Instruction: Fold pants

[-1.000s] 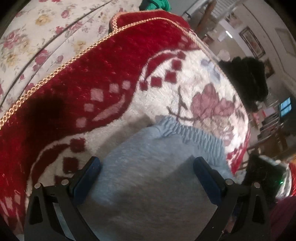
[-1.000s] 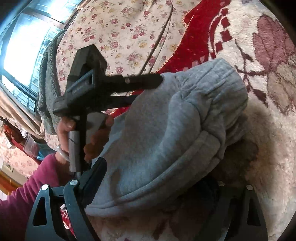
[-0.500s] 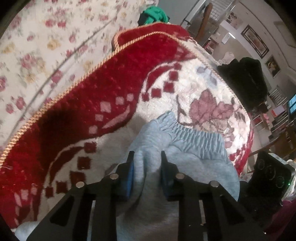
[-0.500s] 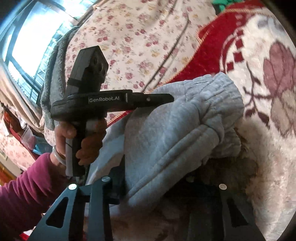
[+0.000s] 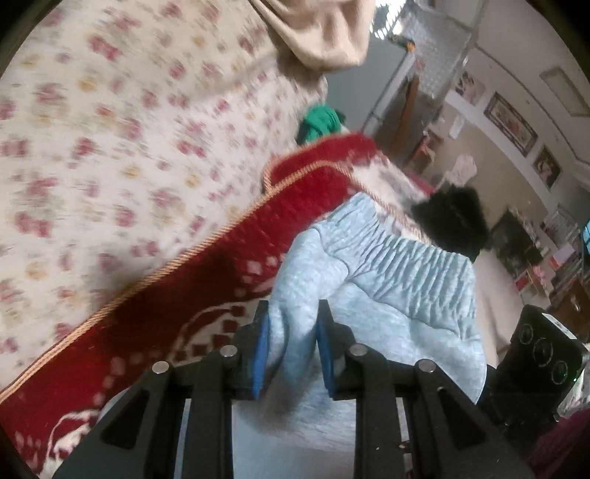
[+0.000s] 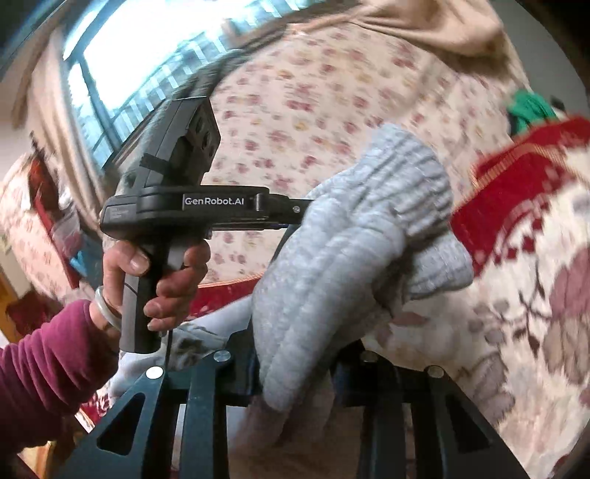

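The grey sweatpants point(image 5: 387, 287) hang bunched above a red and cream blanket point(image 5: 184, 302), their ribbed elastic waistband uppermost. My left gripper point(image 5: 293, 350) is shut on a fold of the grey cloth between its blue pads. My right gripper point(image 6: 295, 372) is shut on another bunch of the same pants point(image 6: 350, 239), which drape over its jaws and hide the fingertips. The left gripper's body also shows in the right wrist view point(image 6: 191, 206), held in a hand, its fingers reaching into the cloth. The right gripper's body shows at the left view's lower right point(image 5: 542, 353).
A floral sofa back point(image 5: 110, 147) rises behind the blanket. A green cloth point(image 5: 320, 121) and a black furry item point(image 5: 453, 221) lie at the blanket's far end. A beige cloth point(image 5: 324, 33) hangs over the sofa top. Window at upper left point(image 6: 140, 73).
Both grippers went from open to shut on the pants. They have lifted the bunched pants up off the blanket, and both views have tilted up toward the sofa back.
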A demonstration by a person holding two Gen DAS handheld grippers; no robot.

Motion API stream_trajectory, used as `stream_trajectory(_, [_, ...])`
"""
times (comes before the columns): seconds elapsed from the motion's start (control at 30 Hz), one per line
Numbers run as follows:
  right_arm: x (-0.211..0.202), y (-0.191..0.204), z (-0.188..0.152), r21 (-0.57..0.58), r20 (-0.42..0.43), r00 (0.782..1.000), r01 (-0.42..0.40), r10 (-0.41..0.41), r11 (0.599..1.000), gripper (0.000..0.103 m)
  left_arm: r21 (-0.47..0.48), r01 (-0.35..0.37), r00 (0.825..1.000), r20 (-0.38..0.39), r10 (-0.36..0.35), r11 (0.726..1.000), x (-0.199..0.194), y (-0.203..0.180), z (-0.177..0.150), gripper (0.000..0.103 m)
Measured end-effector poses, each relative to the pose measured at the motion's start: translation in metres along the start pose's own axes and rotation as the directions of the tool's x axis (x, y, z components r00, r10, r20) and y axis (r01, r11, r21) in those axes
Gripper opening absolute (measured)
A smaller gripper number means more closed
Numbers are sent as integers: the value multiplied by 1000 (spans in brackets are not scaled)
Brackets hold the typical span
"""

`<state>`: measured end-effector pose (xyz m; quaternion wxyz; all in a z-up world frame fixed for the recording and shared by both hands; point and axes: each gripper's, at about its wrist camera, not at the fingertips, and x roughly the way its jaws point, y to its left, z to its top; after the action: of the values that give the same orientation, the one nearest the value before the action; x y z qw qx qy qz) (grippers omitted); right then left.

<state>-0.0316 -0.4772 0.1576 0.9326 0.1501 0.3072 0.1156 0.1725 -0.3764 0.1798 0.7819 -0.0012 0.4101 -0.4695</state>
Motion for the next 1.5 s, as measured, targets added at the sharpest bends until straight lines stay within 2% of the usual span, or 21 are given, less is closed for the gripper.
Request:
stream_trajectory(0.1, [4, 30, 7, -60, -1, 1000, -9, 9, 998, 31, -31, -23, 999, 46, 24, 999, -37, 9, -10, 22])
stream_trajectory(0.2, [12, 61, 11, -121, -15, 1000, -27, 25, 992, 28, -58, -36, 995, 94, 41, 998, -72, 17, -25, 16])
stream_trajectory(0.33, [25, 107, 10, -204, -43, 998, -63, 56, 977, 26, -105, -49, 988, 142, 64, 993, -108, 29, -46, 16])
stream_trajectory(0.5, [40, 157, 5, -286, -84, 991, -120, 99, 951, 25, -183, -65, 972, 213, 104, 981, -163, 54, -80, 16])
stream_trajectory(0.63, [56, 206, -5, -380, -136, 983, -167, 124, 910, 25, -250, -92, 954, 254, 157, 964, -202, 74, -117, 16])
stream_trajectory(0.83, [90, 261, -40, -485, -226, 967, -215, 116, 848, 25, -389, -149, 928, 262, 264, 909, -242, 113, -191, 12])
stream_trajectory(0.93, [119, 283, -67, -543, -275, 959, -207, 60, 814, 26, -481, -211, 908, 225, 353, 851, -252, 138, -236, 12])
stream_trajectory(0.97, [127, 287, -77, -561, -285, 958, -197, 36, 804, 26, -518, -236, 900, 202, 386, 822, -256, 149, -255, 12])
stream_trajectory(1.0, [136, 292, -88, -578, -293, 956, -188, 13, 794, 29, -538, -260, 892, 184, 412, 802, -260, 155, -266, 13])
stream_trajectory(1.03, [146, 298, -101, -599, -298, 955, -174, -16, 782, 30, -556, -289, 881, 164, 444, 779, -263, 161, -277, 18])
stream_trajectory(1.07, [152, 301, -110, -614, -293, 955, -158, -37, 773, 35, -574, -315, 869, 145, 472, 756, -268, 166, -288, 27])
stream_trajectory(1.1, [155, 306, -119, -626, -290, 956, -150, -50, 765, 45, -596, -330, 860, 129, 493, 731, -273, 171, -300, 33])
stream_trajectory(1.13, [156, 310, -126, -625, -298, 954, -164, -39, 764, 53, -608, -327, 857, 131, 498, 723, -278, 174, -305, 45])
stream_trajectory(1.17, [155, 313, -130, -612, -309, 951, -187, -15, 768, 73, -619, -319, 854, 139, 501, 717, -283, 174, -311, 54])
stream_trajectory(1.2, [153, 317, -133, -597, -319, 948, -217, 20, 772, 86, -625, -312, 850, 152, 505, 715, -290, 172, -314, 57])
stream_trajectory(1.3, [146, 324, -137, -598, -320, 947, -232, 36, 768, 87, -617, -338, 822, 173, 542, 710, -304, 159, -309, 70])
stream_trajectory(1.37, [136, 315, -127, -533, -349, 932, -281, 95, 798, 87, -606, -341, 809, 200, 553, 718, -313, 145, -299, 76])
stream_trajectory(1.43, [120, 305, -115, -473, -358, 921, -319, 152, 822, 87, -597, -341, 805, 213, 554, 726, -314, 132, -286, 79])
stream_trajectory(1.5, [97, 291, -98, -415, -324, 923, -337, 210, 845, 87, -577, -324, 811, 239, 534, 750, -313, 113, -273, 81])
